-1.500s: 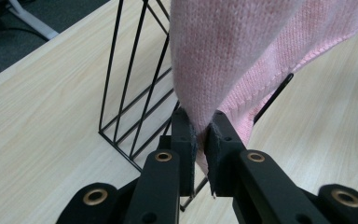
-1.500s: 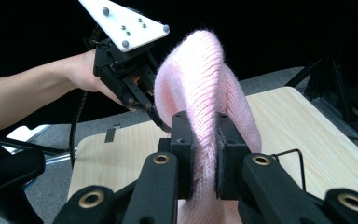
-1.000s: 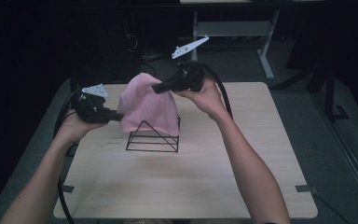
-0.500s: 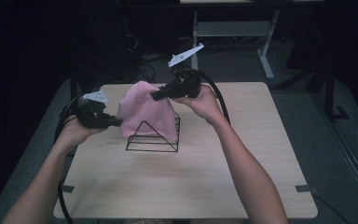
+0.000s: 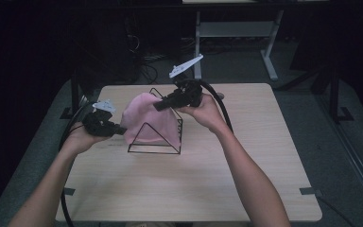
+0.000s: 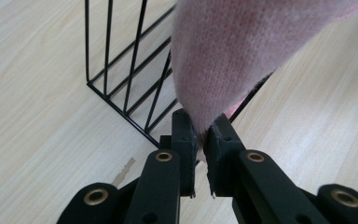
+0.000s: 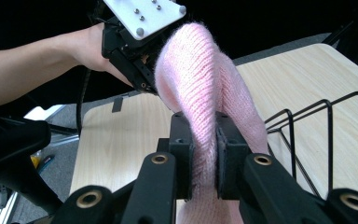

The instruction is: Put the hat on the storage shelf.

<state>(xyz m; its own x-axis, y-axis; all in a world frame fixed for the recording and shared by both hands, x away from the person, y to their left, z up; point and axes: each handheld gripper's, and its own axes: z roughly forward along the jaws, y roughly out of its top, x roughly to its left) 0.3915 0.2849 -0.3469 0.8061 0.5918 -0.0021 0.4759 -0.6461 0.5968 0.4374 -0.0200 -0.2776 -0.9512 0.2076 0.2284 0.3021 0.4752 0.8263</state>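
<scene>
Wooden table [image 5: 246,179], pink knitted cloth [image 5: 146,118]

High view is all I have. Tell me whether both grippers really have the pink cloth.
Observer: Yes. The left gripper is shut on a narrow tip of the cloth.
Operator: Report the right one.
Observer: The right gripper is shut on a thick rolled fold, knit bulging above its jaws.
Operator: Describe the rack by the left gripper.
Observer: The rack has parallel black wires standing on the table; the cloth hangs in front of it.
</scene>
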